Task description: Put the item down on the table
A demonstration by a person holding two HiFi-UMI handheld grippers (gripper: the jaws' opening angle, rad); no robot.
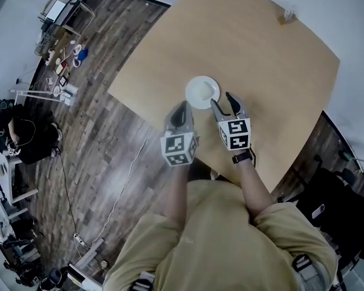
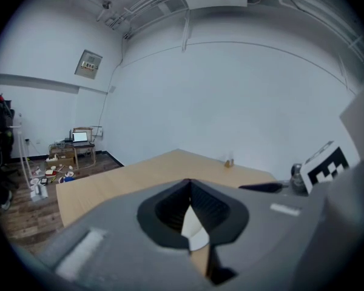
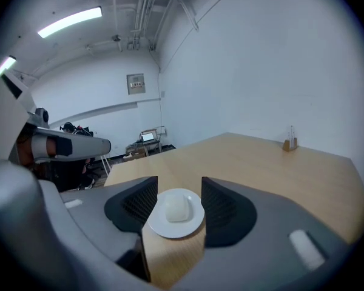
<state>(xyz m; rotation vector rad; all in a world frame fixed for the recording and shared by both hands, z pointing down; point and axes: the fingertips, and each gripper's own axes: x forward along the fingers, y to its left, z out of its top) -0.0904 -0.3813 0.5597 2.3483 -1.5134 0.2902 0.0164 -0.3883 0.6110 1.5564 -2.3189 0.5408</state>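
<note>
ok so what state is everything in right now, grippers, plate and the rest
left gripper: shut, nothing held
right gripper: open, nothing held
plate: flat on the table, not gripped
white item: lying on the plate
laptop: open, screen lit

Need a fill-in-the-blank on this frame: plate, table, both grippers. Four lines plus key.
1. The plate stands on the wooden ___.
2. The lump on the plate is ___ in colour.
3. The right gripper has its jaws ___, gripping nothing.
4. The left gripper has its jaw tips pressed ___.

Missing words: table; white; apart; together.
</note>
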